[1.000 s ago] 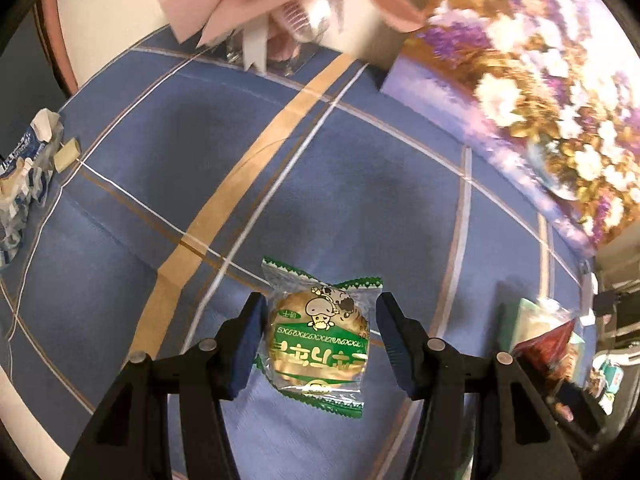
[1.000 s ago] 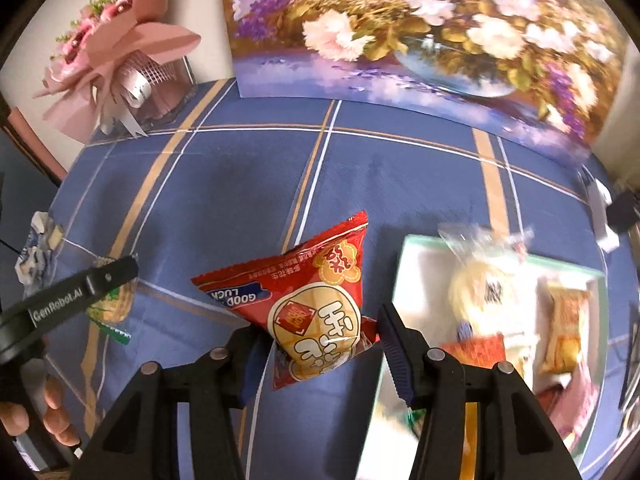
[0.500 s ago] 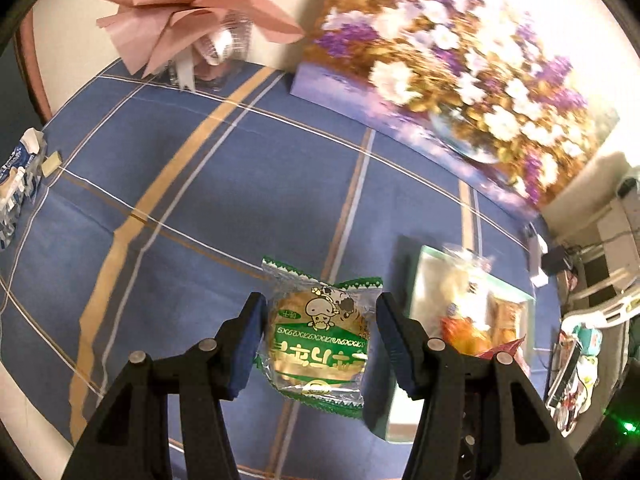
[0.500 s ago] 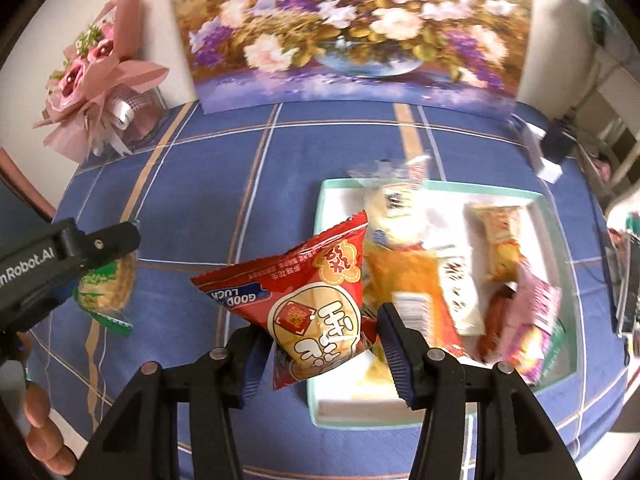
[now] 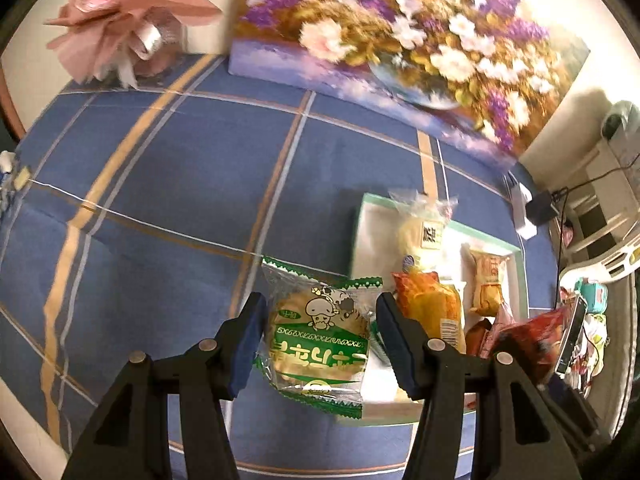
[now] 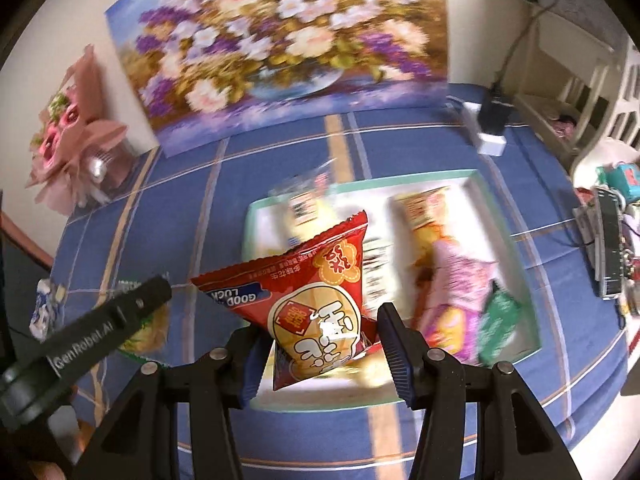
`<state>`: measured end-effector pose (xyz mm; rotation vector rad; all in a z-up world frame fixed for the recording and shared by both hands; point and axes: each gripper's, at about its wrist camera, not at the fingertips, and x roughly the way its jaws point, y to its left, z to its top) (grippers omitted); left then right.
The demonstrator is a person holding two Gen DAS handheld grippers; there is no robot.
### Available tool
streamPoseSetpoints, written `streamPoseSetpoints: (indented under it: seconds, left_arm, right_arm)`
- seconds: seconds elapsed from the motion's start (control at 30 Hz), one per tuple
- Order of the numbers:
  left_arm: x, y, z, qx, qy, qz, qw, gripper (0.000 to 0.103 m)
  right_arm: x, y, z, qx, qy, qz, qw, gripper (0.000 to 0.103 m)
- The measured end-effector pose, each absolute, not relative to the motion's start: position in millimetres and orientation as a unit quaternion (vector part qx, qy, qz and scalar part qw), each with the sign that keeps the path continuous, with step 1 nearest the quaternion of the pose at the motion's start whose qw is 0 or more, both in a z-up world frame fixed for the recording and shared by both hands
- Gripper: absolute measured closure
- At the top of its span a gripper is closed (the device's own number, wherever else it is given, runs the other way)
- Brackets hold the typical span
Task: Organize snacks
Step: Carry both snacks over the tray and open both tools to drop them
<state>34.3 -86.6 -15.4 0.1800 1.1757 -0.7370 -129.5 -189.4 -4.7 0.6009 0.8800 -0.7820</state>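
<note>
My left gripper (image 5: 318,338) is shut on a green-and-clear cookie packet (image 5: 318,342) and holds it above the blue cloth, just left of a white tray with a green rim (image 5: 360,216). My right gripper (image 6: 320,350) is shut on a red snack bag (image 6: 310,302) and holds it over the tray's (image 6: 480,184) near left part. The tray holds several snack packets, among them a yellow one (image 5: 424,232) and an orange one (image 5: 432,308). The left gripper's arm (image 6: 92,328) shows at the left of the right wrist view. The red bag also shows in the left wrist view (image 5: 536,332).
A flower painting (image 5: 400,40) leans on the wall behind the table. A pink bouquet (image 5: 128,24) stands at the back left. A white charger with a black plug (image 6: 492,128) lies behind the tray. Cluttered items (image 6: 608,240) sit at the right edge.
Both grippers have moved right with their packets. The tray now lies closer in both views, and the red bag hangs over its left part.
</note>
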Motion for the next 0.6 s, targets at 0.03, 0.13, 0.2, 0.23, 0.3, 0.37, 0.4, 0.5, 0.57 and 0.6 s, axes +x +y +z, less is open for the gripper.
streamPoseSetpoints:
  seconds: [0.03, 0.13, 0.2, 0.23, 0.3, 0.37, 0.4, 0.5, 0.57, 0.6]
  left_arm:
    - [33, -90, -20, 0.084, 0.549, -0.340, 0.759, 0.044]
    - [26, -97, -26, 0.091, 0.553, -0.345, 0.753, 0.044]
    - [20, -104, -31, 0.101, 0.553, -0.346, 0.751, 0.044]
    - [18, -107, -34, 0.105, 0.555, -0.345, 0.749, 0.044]
    - [15, -113, -41, 0.110, 0.564, -0.346, 0.741, 0.044]
    - [14, -117, -47, 0.110, 0.572, -0.349, 0.734, 0.044]
    - [12, -120, -50, 0.111, 0.576, -0.350, 0.730, 0.044]
    - [9, -124, -53, 0.113, 0.577, -0.355, 0.727, 0.044]
    - [8, -127, -54, 0.114, 0.578, -0.358, 0.725, 0.044]
    - [7, -128, -55, 0.114, 0.579, -0.359, 0.723, 0.044]
  right_arm:
    - [-132, -194, -6, 0.280, 0.410, -0.369, 0.786, 0.048]
    - [-145, -208, -14, 0.291, 0.414, -0.377, 0.775, 0.048]
    - [-149, -213, -19, 0.300, 0.417, -0.376, 0.771, 0.048]
    - [-151, -216, -23, 0.304, 0.419, -0.375, 0.769, 0.048]
    - [-153, -220, -29, 0.312, 0.422, -0.372, 0.765, 0.048]
    - [-154, -223, -32, 0.315, 0.424, -0.369, 0.764, 0.048]
    - [-153, -224, -34, 0.316, 0.426, -0.367, 0.764, 0.048]
    - [-152, -227, -37, 0.316, 0.428, -0.367, 0.763, 0.048]
    - [-151, -230, -39, 0.316, 0.429, -0.367, 0.762, 0.048]
    - [-151, -231, -39, 0.315, 0.430, -0.367, 0.762, 0.048]
